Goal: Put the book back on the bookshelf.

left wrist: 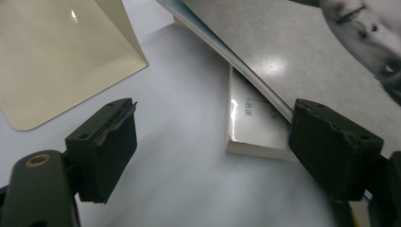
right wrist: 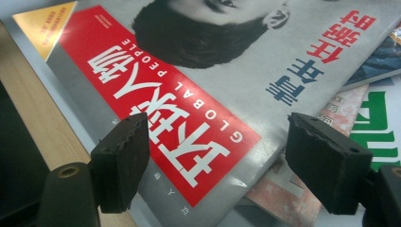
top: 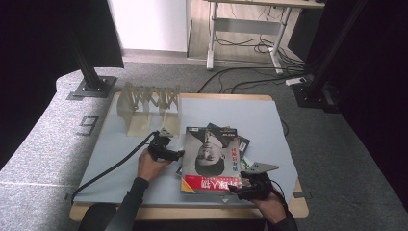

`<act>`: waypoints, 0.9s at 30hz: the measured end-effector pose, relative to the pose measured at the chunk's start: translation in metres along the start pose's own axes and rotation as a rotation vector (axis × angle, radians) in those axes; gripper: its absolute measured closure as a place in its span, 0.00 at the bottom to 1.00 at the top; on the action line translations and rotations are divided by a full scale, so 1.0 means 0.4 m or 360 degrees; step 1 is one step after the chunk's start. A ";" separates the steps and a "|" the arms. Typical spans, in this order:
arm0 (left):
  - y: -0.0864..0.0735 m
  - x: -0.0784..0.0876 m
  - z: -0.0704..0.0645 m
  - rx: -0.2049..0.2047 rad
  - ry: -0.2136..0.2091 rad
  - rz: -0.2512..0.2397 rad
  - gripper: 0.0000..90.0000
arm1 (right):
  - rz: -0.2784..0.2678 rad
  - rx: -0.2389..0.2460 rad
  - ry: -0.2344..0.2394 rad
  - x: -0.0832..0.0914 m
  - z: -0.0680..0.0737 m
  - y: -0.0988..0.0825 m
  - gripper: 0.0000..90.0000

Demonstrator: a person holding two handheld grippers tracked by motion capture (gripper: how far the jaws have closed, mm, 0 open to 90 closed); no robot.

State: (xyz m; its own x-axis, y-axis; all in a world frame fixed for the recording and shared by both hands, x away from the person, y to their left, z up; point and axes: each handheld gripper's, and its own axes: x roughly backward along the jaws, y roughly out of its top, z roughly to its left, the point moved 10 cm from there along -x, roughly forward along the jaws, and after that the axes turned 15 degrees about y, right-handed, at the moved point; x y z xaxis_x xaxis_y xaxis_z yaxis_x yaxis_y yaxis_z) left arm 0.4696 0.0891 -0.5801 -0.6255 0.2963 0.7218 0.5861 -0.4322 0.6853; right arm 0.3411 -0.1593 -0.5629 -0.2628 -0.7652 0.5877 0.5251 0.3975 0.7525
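Both claws gape: left claw (top: 179, 154) at the top magazine (top: 211, 159) edge, right claw (top: 234, 189) over its corner; a one-sided pinch could skew the pile

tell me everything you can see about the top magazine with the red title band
The top magazine is a glossy grey-covered issue with a portrait, a red title band with white characters and "GLOBAL PEOPLE", blue and red text, and a gold corner. It lies closed and face up on a pile of other magazines, its title end toward the person, near the table's front edge. The left gripper is at its left edge, the right gripper at its near right corner; whether the jaws touch it is unclear.
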 end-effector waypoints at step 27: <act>0.052 -0.059 0.019 0.0024 0.0035 0.0022 0.23 | 0.0036 0.0026 0.0133 -0.033 0.080 -0.013 0.20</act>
State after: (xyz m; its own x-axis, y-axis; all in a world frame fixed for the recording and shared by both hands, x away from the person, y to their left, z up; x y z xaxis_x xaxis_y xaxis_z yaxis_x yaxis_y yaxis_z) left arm 0.5005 0.0798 -0.5823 -0.6283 0.2713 0.7291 0.6023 -0.4235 0.6767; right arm 0.3159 -0.1351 -0.5651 -0.1822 -0.7952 0.5783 0.5168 0.4229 0.7443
